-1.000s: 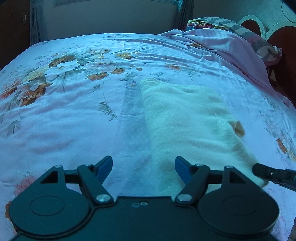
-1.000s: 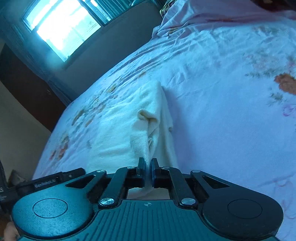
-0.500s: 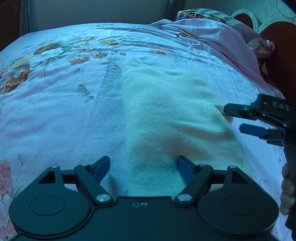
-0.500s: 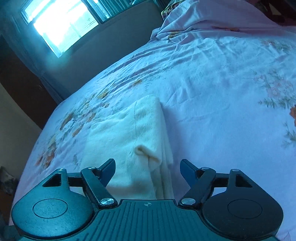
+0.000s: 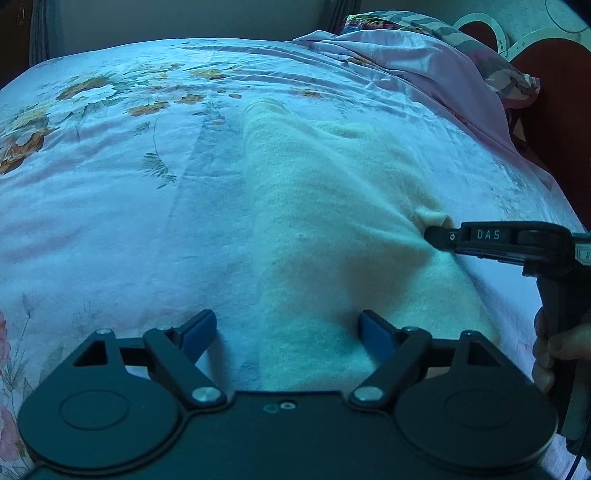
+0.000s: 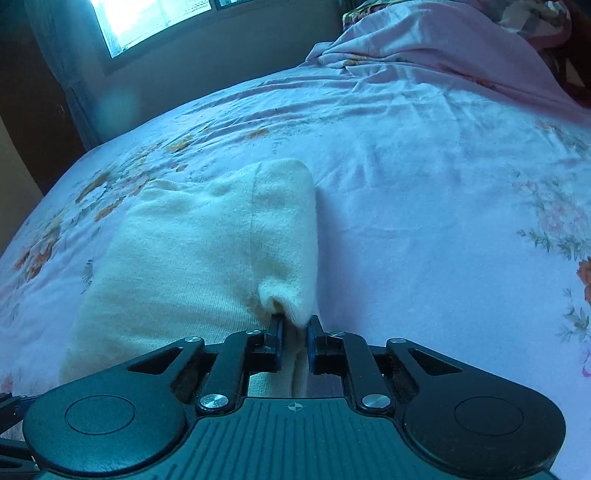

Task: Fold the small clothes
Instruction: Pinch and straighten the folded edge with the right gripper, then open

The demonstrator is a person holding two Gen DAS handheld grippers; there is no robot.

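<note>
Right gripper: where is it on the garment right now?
In the left wrist view the right gripper sits at the cream garment's right edge, closing on a small raised fold there, ahead and right of the open left gripper.

bedsheet (image 5: 110,221): floral, wrinkled | pillow (image 5: 491,62) (striped): far corner | window (image 6: 155,18): bright

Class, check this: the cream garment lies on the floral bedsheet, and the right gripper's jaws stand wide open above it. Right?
Not quite. The cream garment does lie on the floral bedsheet, but the right gripper has its jaws closed on the garment's edge, as the right wrist view shows.
</note>
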